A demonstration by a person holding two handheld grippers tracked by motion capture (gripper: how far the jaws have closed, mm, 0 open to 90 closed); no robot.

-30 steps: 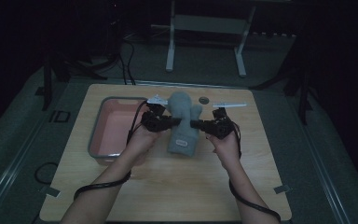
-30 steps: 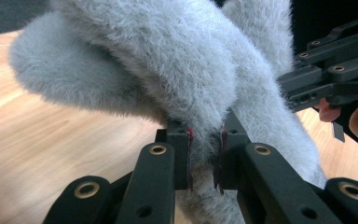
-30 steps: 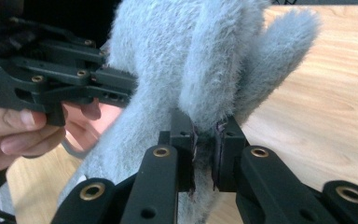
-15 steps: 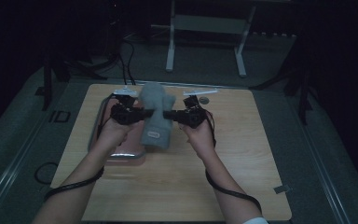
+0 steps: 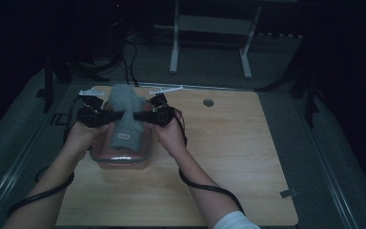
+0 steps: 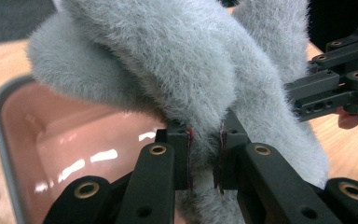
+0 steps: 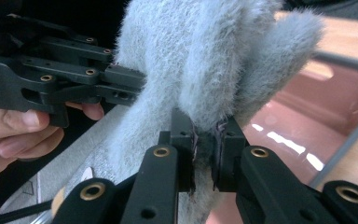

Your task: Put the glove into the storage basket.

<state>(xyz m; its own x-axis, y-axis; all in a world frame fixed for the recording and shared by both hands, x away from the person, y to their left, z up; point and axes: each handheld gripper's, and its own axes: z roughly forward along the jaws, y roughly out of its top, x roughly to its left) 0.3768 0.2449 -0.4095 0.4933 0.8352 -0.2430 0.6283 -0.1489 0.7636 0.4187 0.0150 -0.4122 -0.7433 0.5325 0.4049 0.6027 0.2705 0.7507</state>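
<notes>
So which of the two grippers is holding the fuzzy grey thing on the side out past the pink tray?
The left gripper: it pinches the grey plush on the side beyond the pink tray, while the right gripper grips its opposite side, toward the bare tabletop.

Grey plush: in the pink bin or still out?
Out. The grey plush hangs above the pink bin, pinched between both grippers' fingers; bin interior looks bare beneath it.
</notes>
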